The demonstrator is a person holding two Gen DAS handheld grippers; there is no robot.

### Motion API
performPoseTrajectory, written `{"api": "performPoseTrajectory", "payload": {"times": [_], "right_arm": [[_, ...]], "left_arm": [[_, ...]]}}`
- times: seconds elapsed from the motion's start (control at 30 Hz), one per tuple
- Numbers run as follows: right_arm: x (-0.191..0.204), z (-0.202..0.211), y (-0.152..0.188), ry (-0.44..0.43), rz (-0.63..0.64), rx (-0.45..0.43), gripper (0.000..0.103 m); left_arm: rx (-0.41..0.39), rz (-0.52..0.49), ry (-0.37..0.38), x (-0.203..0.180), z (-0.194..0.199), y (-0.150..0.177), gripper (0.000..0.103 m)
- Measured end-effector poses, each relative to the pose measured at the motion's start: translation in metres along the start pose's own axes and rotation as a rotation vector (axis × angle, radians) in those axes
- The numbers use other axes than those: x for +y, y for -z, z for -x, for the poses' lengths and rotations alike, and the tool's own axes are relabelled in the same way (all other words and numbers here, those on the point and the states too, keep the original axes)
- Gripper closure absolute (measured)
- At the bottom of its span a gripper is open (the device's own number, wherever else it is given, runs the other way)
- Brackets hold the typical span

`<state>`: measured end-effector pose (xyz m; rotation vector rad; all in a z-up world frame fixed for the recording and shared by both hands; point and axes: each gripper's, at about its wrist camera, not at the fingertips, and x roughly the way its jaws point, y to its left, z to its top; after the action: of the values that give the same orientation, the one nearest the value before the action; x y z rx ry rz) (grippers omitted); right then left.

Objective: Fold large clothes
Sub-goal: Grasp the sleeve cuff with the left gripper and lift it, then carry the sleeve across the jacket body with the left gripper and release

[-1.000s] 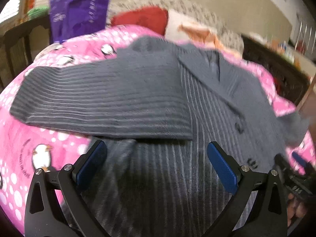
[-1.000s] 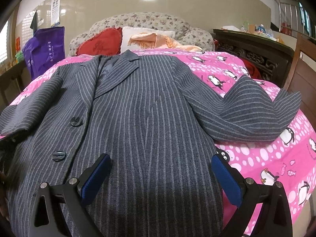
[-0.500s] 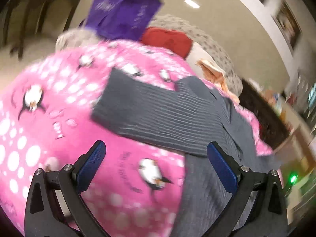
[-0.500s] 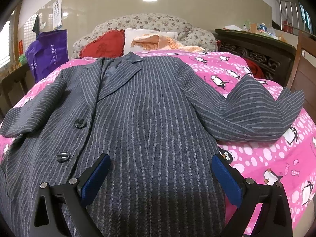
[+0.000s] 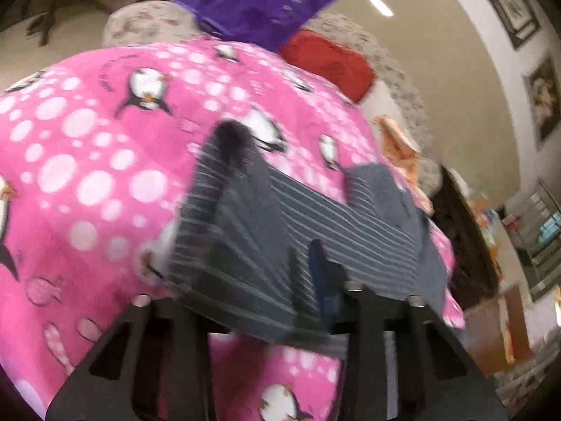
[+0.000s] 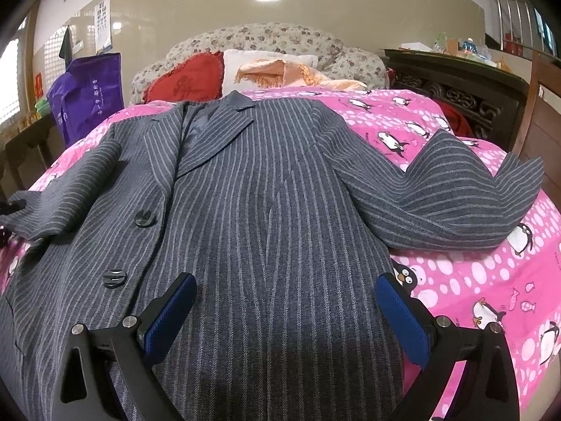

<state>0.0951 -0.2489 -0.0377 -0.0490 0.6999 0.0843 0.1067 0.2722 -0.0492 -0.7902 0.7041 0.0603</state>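
Observation:
A grey pinstriped jacket [image 6: 252, 193] lies face up, spread over a pink penguin blanket [image 6: 473, 280]. In the left wrist view its left sleeve [image 5: 266, 217] stretches out across the blanket. My left gripper [image 5: 305, 273] is at the cuff end with its jaws closing. The sleeve cloth is pinched between them and drapes over one finger, and the picture is blurred. In the right wrist view my right gripper [image 6: 285, 315] hovers open over the jacket's lower front with nothing between its blue pads. The right sleeve [image 6: 448, 196] lies bent out to the right.
A purple bag [image 6: 87, 94] stands at the back left. A red cushion [image 6: 186, 80] and an orange cloth [image 6: 280, 70] rest against a floral sofa back [image 6: 263, 38]. Dark carved wooden furniture [image 6: 455, 87] runs along the right.
My left gripper swung left from over the jacket's body out to the sleeve end, rolled, and its wide jaws came together on the cuff. The right gripper has stayed where it was.

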Motion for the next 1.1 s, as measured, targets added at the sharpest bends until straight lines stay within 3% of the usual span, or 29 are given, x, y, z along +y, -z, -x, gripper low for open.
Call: {"api": "performPoseTrajectory", "payload": {"times": [0.1,0.17,0.3,0.43,0.57,0.67,0.77,0.93,1.1], "right_arm": [[0.001,-0.001,0.0,0.003,0.003,0.003,0.002],[0.001,-0.001,0.0,0.003,0.002,0.005,0.002],[0.001,-0.001,0.001,-0.001,0.001,0.006,0.002],[0.001,-0.002,0.001,0.001,0.004,0.009,0.002],[0.0,-0.002,-0.001,-0.014,-0.012,0.011,0.002],[-0.007,-0.001,0.001,-0.02,-0.033,0.038,0.002],[-0.015,0.004,0.009,0.031,-0.011,0.049,0.002],[-0.029,0.008,0.028,0.067,-0.004,0.06,0.002],[-0.032,0.013,0.036,0.077,-0.009,0.025,0.002]], "left_arm": [[-0.051,-0.003,-0.094,0.004,0.005,-0.002,0.096],[-0.119,-0.013,-0.142,0.006,0.019,-0.009,0.098],[-0.352,0.045,-0.227,0.025,0.081,-0.047,0.098],[-0.504,0.104,-0.358,0.051,0.125,-0.069,0.098],[-0.492,0.128,-0.373,0.067,0.131,-0.071,0.098],[-0.467,0.073,-0.337,0.051,0.12,-0.065,0.098],[-0.441,-0.032,-0.245,0.009,0.1,-0.057,0.098],[-0.365,-0.24,-0.033,-0.102,0.046,-0.022,0.098],[-0.219,-0.396,0.082,-0.209,-0.041,0.019,0.098]]}}
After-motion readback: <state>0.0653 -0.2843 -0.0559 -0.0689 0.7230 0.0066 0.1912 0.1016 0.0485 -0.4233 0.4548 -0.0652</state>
